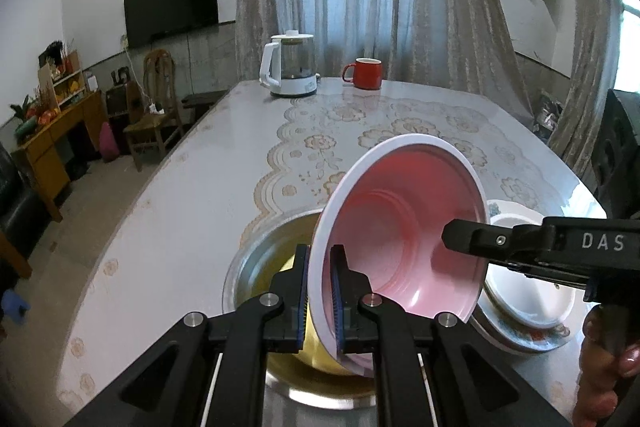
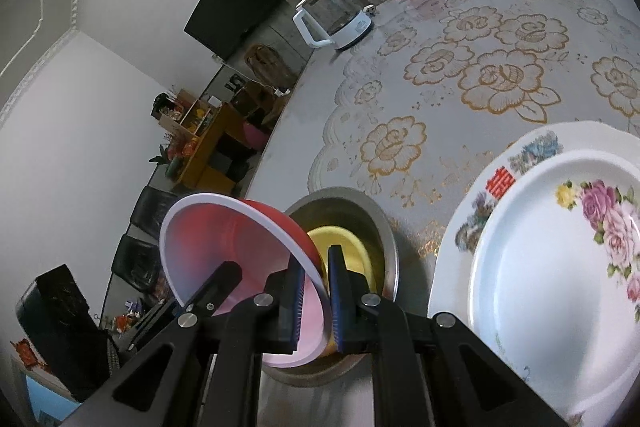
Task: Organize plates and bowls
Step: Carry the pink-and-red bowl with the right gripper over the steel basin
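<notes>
Pink plastic bowl with a white rim (image 1: pixel 404 223), light, stiff and slick, hangs tilted over the steel bowl (image 1: pixel 260 251) at lower centre; left gripper (image 1: pixel 320 291) and right gripper (image 2: pixel 316 291) both pinch its thin rim.

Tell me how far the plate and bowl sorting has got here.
Done: a yellow bowl sits inside the steel bowl, and a rose-patterned plate lies on a larger plate. In hand: the pink bowl, tilted above the steel bowl, gripped on opposite rims by the left hand-held gripper and right hand-held gripper. Left: nesting it.
</notes>
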Demonstrator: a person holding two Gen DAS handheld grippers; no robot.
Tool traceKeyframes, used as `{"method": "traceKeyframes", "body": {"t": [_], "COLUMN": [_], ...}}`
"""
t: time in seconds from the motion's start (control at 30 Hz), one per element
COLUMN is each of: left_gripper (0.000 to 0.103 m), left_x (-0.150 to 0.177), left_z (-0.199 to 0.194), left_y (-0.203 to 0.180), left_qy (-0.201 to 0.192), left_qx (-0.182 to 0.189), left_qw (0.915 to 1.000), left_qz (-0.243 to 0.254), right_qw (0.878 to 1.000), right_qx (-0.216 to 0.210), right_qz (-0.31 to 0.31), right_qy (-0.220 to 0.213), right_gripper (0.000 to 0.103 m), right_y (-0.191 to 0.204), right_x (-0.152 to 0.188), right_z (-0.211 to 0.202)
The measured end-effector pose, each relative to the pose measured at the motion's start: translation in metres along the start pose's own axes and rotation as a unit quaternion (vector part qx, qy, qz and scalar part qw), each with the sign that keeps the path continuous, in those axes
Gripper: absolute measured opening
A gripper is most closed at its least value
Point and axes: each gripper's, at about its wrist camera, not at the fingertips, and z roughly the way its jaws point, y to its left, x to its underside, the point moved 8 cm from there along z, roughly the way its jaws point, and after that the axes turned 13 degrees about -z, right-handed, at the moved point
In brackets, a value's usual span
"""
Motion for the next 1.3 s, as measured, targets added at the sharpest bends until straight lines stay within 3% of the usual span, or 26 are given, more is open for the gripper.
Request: {"method": "traceKeyframes", "body": {"t": [0.7, 1.1, 1.3], "left_gripper": [0.010, 0.010, 0.010], "left_x": [0.026, 0.023, 0.020], "left_z": [-0.005, -0.003, 0.014], "left_y": [0.015, 0.019, 0.019], "left_qy": [0.013, 0.015, 0.034], "left_qx": [0.002, 0.004, 0.004], "left_qw": [0.9995, 0.9993, 0.9989], "left_qz": [-0.029, -0.034, -0.032], "right_qw": [1.000, 0.999, 0.999], "right_qx": [0.004, 0.004, 0.015], "right_qz": [-0.002, -0.008, -0.008], "right_qy": [0.030, 0.033, 0.033], "right_gripper": [0.012, 0.012, 0.012], "right_y": [0.003, 0.010, 0.007], "right_x": [0.024, 0.025, 0.018], "right_z": [0.006, 0.008, 0.015]}}
